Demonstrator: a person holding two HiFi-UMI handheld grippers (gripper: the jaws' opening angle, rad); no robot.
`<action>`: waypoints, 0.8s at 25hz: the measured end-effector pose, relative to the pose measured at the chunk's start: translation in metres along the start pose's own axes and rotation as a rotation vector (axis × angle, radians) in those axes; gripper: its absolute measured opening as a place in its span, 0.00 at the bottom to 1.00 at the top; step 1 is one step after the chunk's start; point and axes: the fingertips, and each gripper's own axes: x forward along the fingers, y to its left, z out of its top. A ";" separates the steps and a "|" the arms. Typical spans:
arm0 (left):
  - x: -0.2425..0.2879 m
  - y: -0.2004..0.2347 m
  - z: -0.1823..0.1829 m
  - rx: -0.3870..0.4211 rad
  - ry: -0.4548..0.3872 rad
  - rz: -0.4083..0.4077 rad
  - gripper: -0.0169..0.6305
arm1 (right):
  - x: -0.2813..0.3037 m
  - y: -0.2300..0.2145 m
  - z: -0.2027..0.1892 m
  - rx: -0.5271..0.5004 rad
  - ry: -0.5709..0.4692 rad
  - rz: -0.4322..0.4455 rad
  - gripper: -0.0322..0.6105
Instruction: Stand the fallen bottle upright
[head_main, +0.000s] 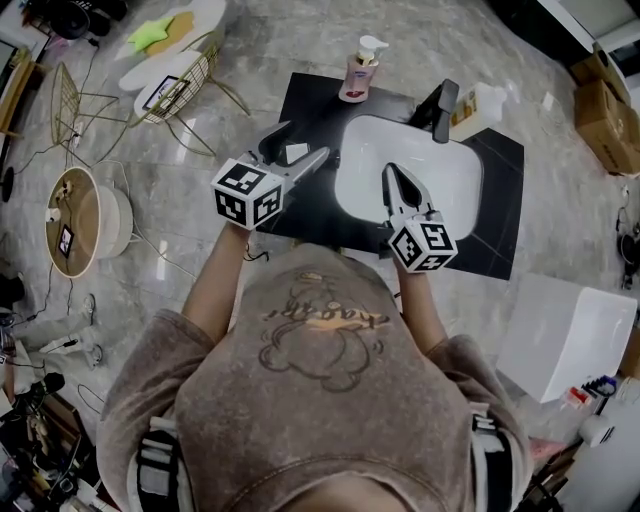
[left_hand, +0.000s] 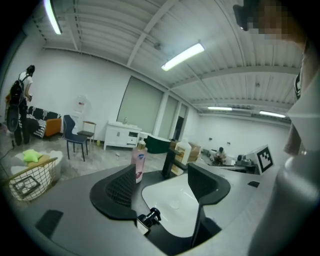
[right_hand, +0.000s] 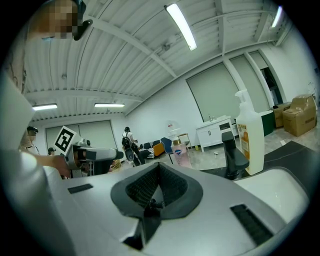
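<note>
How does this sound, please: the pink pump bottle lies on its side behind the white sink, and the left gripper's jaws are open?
Not quite: the left gripper view shows the pink pump bottle standing upright, not on its side. It is behind the white sink, and the left gripper has open jaws.

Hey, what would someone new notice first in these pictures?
A white sink in a black counter stands out, a pink pump bottle upright behind its left corner, a white spray bottle beside the black faucet. The left hand-held gripper is open, the right hand-held gripper shut over the basin.
</note>
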 end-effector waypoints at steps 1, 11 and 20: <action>0.003 0.000 -0.004 0.016 0.024 -0.011 0.51 | 0.000 -0.001 0.000 0.002 0.000 -0.002 0.05; 0.044 0.009 -0.042 0.150 0.246 -0.127 0.55 | -0.004 -0.010 -0.005 0.013 0.004 -0.043 0.05; 0.085 0.016 -0.088 0.256 0.449 -0.201 0.55 | -0.012 -0.033 -0.005 0.024 -0.005 -0.099 0.05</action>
